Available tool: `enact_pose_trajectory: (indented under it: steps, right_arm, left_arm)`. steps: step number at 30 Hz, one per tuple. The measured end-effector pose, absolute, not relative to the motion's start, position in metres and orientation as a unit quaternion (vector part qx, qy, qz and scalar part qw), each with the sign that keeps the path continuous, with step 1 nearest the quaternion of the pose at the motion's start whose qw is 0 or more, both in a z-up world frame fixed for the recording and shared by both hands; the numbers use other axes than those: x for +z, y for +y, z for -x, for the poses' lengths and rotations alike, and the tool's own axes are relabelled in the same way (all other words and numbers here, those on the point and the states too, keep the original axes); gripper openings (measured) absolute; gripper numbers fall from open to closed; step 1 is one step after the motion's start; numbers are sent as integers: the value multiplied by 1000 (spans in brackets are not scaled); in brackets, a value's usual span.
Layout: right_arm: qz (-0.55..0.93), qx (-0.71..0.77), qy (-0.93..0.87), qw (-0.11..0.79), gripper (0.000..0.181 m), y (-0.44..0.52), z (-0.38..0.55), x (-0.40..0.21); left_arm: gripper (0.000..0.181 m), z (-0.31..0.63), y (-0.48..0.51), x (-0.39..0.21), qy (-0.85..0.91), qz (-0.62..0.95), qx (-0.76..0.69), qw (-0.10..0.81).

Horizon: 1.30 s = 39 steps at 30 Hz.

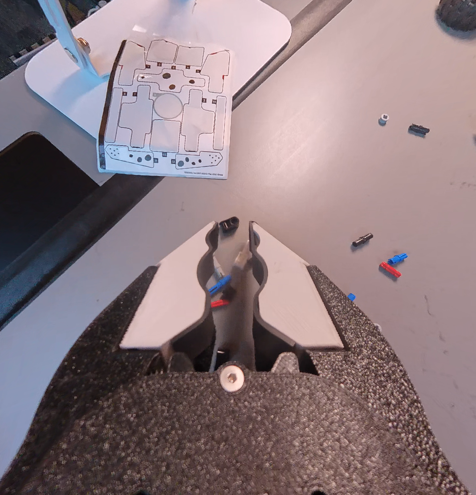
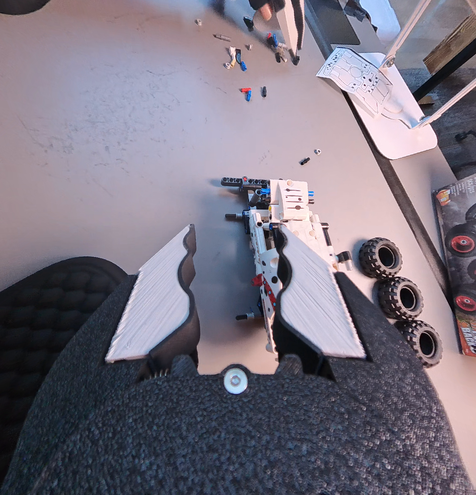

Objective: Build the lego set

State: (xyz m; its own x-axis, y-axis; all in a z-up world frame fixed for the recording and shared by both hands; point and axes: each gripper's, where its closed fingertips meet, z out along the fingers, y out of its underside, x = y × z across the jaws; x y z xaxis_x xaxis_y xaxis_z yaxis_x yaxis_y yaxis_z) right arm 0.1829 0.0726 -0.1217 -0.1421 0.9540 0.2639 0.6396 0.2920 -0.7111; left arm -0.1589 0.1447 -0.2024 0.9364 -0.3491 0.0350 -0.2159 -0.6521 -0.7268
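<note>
My left gripper (image 1: 234,225) is narrowly open and low over a small pile of loose parts. A black connector (image 1: 229,222) lies between its tips. A blue pin (image 1: 220,284), a red pin (image 1: 219,303) and a grey axle piece (image 1: 241,258) lie between its fingers, none of them gripped. My right gripper (image 2: 235,227) is open and empty, above and just left of the part-built white Lego vehicle (image 2: 287,203) lying on the grey table. The right finger covers part of the model. The left gripper (image 2: 287,26) also shows far off in the right wrist view.
Three black tyres (image 2: 400,297) lie right of the model, with the set's box (image 2: 464,257) beyond them. A sticker sheet (image 1: 167,112) rests on a white stand base (image 1: 231,24). Loose pins (image 1: 390,268) are scattered to the right. A dark slot (image 1: 25,192) is at the left. Spacing between my two grippers at the tips: around 35 centimeters.
</note>
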Motion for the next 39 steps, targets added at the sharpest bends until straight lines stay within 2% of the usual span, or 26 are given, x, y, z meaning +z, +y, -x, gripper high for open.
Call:
enact_pose_trajectory:
  steps: [3, 5, 11, 18, 25, 27, 32, 39]
  right_arm:
    - [554, 226, -718, 355, 60, 72, -184, -122]
    - [557, 229, -713, 359, 60, 72, -186, -121]
    - [572, 252, -688, 370, 59, 69, -193, -118]
    - [588, 282, -643, 401, 64, 58, -181, -120]
    - [593, 353, -571, 446, 64, 34, -142, -110]
    - [605, 359, -558, 439, 71, 26, -130, -118]
    - [619, 323, -569, 435, 78, 19, -115, -141]
    - [621, 339, -537, 460, 75, 27, -108, -131]
  left_arm:
    - [28, 156, 148, -210, 162, 912, -98, 364]
    - [15, 157, 150, -213, 168, 914, -87, 359]
    - [15, 153, 147, -206, 179, 908, -75, 371]
    - [15, 72, 71, -166, 261, 869, -109, 406]
    - [15, 19, -12, -186, 279, 869, -114, 392]
    - [15, 12, -25, -191, 271, 874, -124, 385]
    - [15, 11, -36, -206, 268, 882, -110, 371]
    - [15, 10, -33, -214, 262, 884, -111, 370]
